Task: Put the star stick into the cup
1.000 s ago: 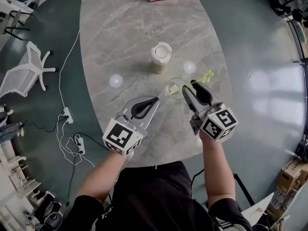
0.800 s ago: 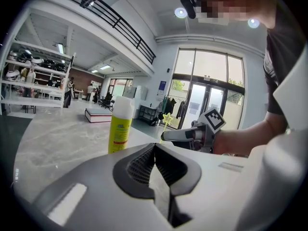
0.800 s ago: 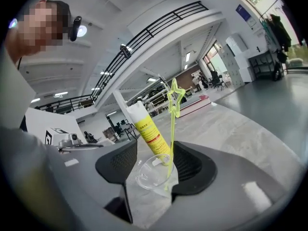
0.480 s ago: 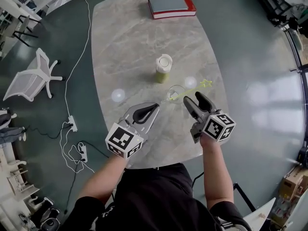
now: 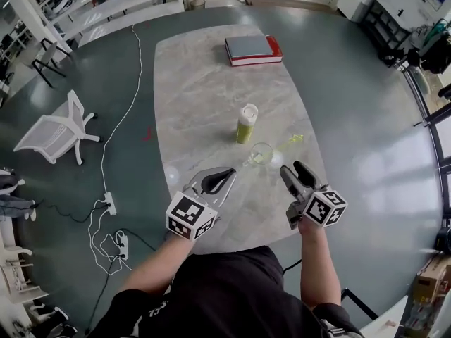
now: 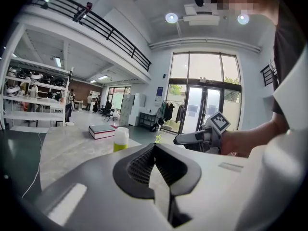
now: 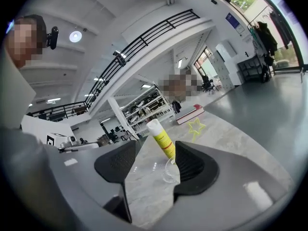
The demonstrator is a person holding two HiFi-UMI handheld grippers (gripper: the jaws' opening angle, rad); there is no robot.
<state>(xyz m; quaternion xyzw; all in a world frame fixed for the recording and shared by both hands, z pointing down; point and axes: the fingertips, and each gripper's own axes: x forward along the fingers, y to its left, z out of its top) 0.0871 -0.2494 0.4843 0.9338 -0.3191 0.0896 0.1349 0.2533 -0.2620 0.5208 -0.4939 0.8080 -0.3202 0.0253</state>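
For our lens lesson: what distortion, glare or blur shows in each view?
Head view: fisheye bows the table edges; window glare sheens the floor. Left gripper view: ceiling lamps flare white, and the corners go black. Right gripper view: black corners, a curved railing, and the clear cup barely shows.

Tabletop (image 5: 204, 97): beige-grey marble w/ faint darker veins. Star stick (image 5: 290, 141): pale yellow-green, see-through. Cup (image 5: 261, 153): clear glass. Bottle (image 5: 246, 124) at cup's 11 o'clock: yellow-green body, white cap, thin red band. Book (image 5: 253, 49) at tabletop's 12 o'clock: red cover, grey face. Floor (image 5: 352, 104): dark teal-grey, glossy. Chair (image 5: 55, 127) at 9 o'clock: white. Power strip (image 5: 109, 204) at 8 o'clock: white. Person's shirt (image 5: 225, 287): black.
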